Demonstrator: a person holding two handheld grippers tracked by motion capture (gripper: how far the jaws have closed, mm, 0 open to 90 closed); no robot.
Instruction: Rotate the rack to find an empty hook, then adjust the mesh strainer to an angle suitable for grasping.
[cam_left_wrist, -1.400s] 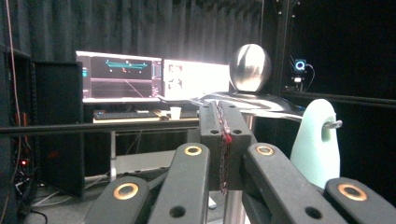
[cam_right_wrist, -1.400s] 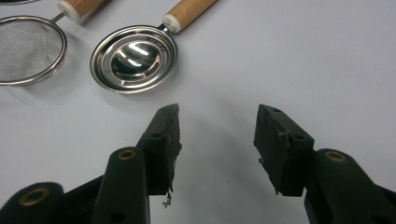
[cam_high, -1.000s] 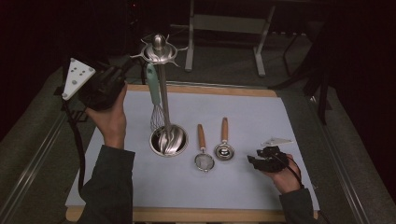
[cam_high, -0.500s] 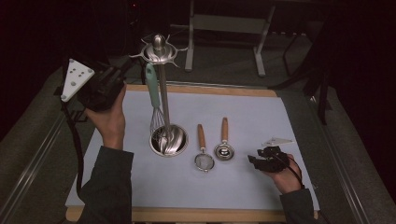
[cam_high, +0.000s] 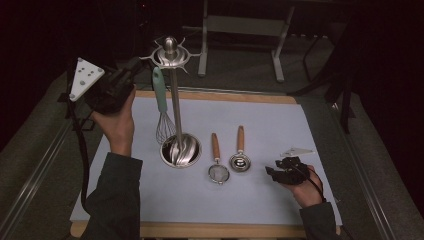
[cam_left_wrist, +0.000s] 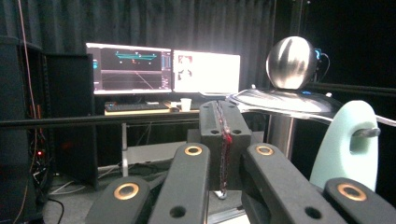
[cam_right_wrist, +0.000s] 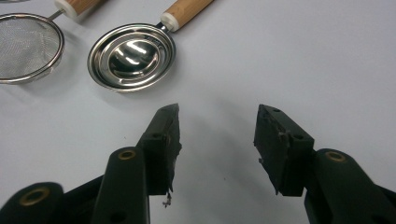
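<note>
Table (cam_high: 320, 130) covered by a pale lavender sheet, bearing a tall polished steel utensil stand (cam_high: 175, 120) with a round ribbed base and a hooked crown beneath a ball finial. A wire whisk with a mint-green handle (cam_high: 159, 97) hangs from one hook by its handle eye, head down beside the post, free of the sheet so that it can swing clear. The left gripper (cam_high: 131, 67), raised level just beside that handle, has its jaws pressed together on nothing, apparently pausing at the hook. The right gripper (cam_high: 276, 171) rests low on the sheet, jaws spread, facing a wooden-handled steel measuring spoon (cam_right_wrist: 131, 57) and a small wooden-handled mesh strainer (cam_right_wrist: 29, 46), laid side by side within easy reach
</note>
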